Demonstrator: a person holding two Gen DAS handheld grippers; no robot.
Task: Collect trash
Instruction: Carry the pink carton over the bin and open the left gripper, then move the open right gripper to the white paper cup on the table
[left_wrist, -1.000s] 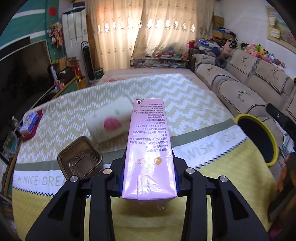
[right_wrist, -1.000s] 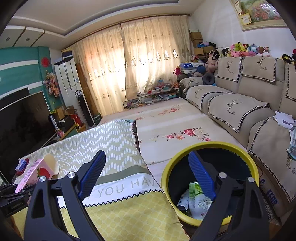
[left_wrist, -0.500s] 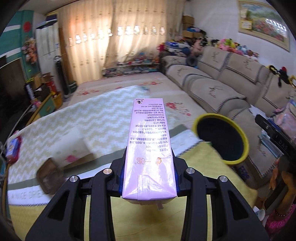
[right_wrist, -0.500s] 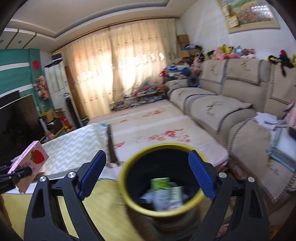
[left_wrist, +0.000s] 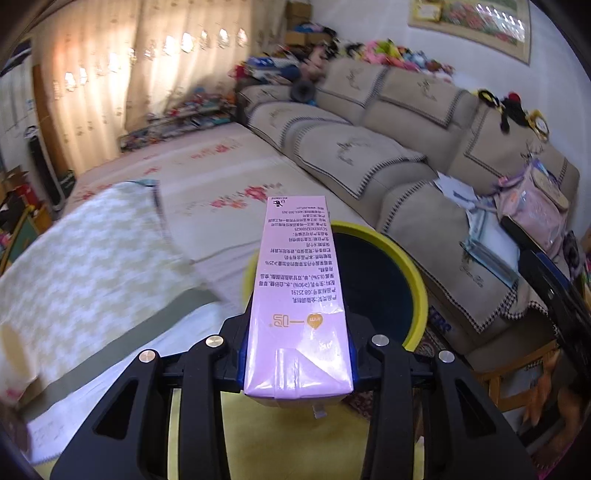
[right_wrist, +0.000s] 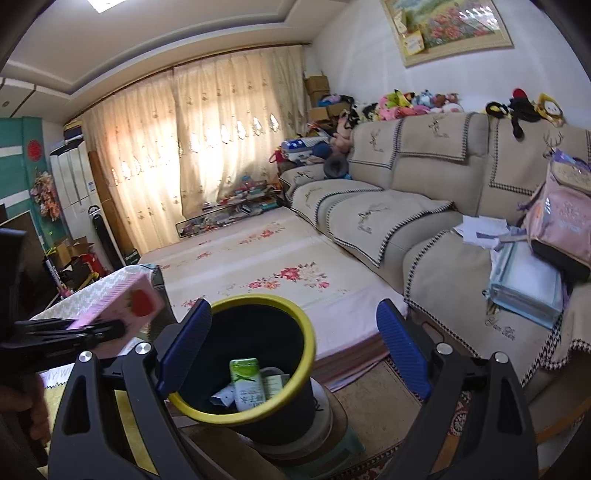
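The pink carton (left_wrist: 298, 295) sits clamped in my left gripper (left_wrist: 297, 354) beside the bin (right_wrist: 251, 354); my right gripper (right_wrist: 291, 350) gapes above the bin.

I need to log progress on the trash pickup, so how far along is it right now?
Some is done: a green carton and other scraps already lie inside the yellow-rimmed bin. In hand: the left gripper is shut on a pink carton, pointed toward the bin's opening. Left: releasing it into the bin. The right gripper is open and holds nothing.
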